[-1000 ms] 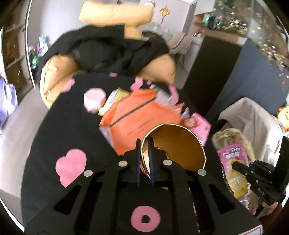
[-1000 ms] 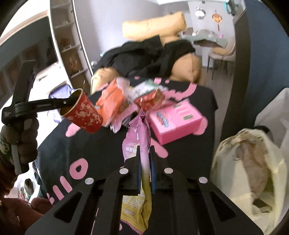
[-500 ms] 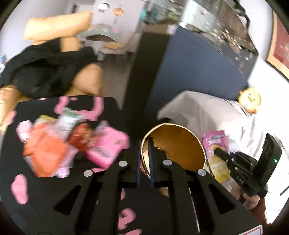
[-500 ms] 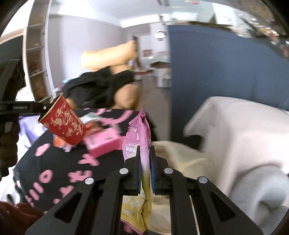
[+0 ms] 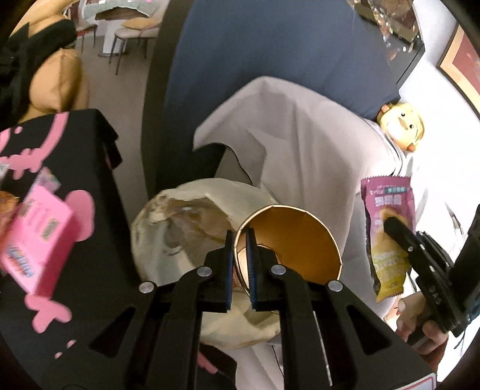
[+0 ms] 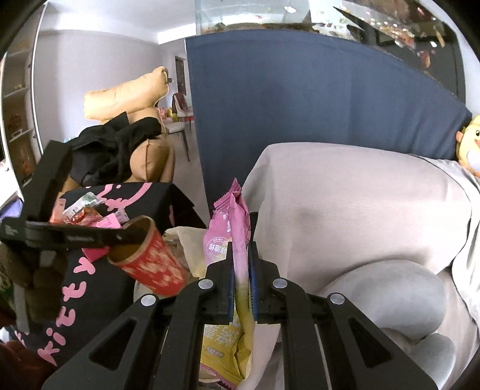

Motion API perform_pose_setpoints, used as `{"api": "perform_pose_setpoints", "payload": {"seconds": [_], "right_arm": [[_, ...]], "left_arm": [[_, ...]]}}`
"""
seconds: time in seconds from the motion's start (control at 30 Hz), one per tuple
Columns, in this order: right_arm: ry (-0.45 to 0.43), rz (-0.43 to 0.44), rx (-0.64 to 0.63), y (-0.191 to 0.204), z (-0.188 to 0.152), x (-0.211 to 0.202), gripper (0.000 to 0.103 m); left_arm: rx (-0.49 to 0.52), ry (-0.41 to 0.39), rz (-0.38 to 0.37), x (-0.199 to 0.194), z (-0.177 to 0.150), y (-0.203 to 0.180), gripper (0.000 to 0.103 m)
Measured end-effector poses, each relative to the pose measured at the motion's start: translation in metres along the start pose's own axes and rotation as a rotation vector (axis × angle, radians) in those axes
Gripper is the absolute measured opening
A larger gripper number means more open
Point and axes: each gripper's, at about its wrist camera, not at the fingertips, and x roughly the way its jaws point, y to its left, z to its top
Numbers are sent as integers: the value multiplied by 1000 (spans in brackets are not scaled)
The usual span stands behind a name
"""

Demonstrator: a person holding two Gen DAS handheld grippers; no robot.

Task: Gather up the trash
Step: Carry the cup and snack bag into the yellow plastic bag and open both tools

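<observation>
The red paper cup with a gold-brown lining (image 5: 295,240) hung tilted above the open mouth of the crinkled cream plastic trash bag (image 5: 180,228), its rim pinched between the closed fingers of the left tool (image 5: 239,264); seen from the right wrist, the same cup (image 6: 150,264) showed a red patterned outer wall, blurred. The right tool (image 6: 241,279) was clamped on a glossy pink-and-yellow snack packet with a serrated top edge (image 6: 231,228), which stood upright in the grip just beside the bag (image 6: 186,246) and close to the cup. The bag sat on the floor between a counter draped in black cloth with pink lettering and heart shapes (image 5: 90,240) and a sofa under a smooth pale grey cover (image 6: 360,210). On the counter lay a pink cardboard box (image 5: 33,240), and farther back a heap of crumpled foil and paper wrappers (image 6: 84,210). A yellow plush toy (image 5: 402,126) rested on the sofa against a matte dark blue partition (image 6: 300,96). Beyond the counter stood a tan leather armchair (image 6: 150,156) with black garments (image 6: 111,150) thrown over it, and pale chairs at a far table (image 5: 132,27) on a grey floor.
</observation>
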Motion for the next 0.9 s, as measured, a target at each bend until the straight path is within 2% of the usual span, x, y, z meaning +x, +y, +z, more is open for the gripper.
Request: {"api": "perform_pose_setpoints", "payload": {"seconds": [0.13, 0.17, 0.2, 0.27, 0.3, 0.43, 0.53, 0.7, 0.73, 0.8, 0.9], "right_arm": [[19, 16, 20, 0, 1, 17, 10], [25, 20, 25, 0, 0, 21, 10], [32, 21, 27, 0, -1, 25, 10], [44, 27, 30, 1, -1, 31, 10], [47, 32, 28, 2, -1, 33, 10], [49, 56, 22, 9, 3, 39, 10], [49, 104, 25, 21, 5, 44, 10], [81, 199, 10, 57, 2, 68, 10], [92, 193, -13, 66, -1, 79, 10], [110, 128, -73, 75, -9, 100, 10], [218, 100, -39, 68, -24, 144, 10]], "left_arm": [[34, 54, 55, 42, -5, 1, 8], [35, 68, 65, 51, -8, 3, 11], [37, 87, 68, 59, -12, 7, 22], [25, 93, 61, 63, -15, 14, 34], [11, 88, 53, 61, -15, 18, 35], [-20, 40, 46, 29, -13, 34, 46], [-15, -45, 106, -4, -12, 45, 47], [-52, -118, 168, -40, -23, 61, 49], [-62, -130, 176, -46, -27, 65, 49], [-72, -141, 187, -53, -36, 70, 52], [-83, -138, 199, -64, -47, 80, 52]]}}
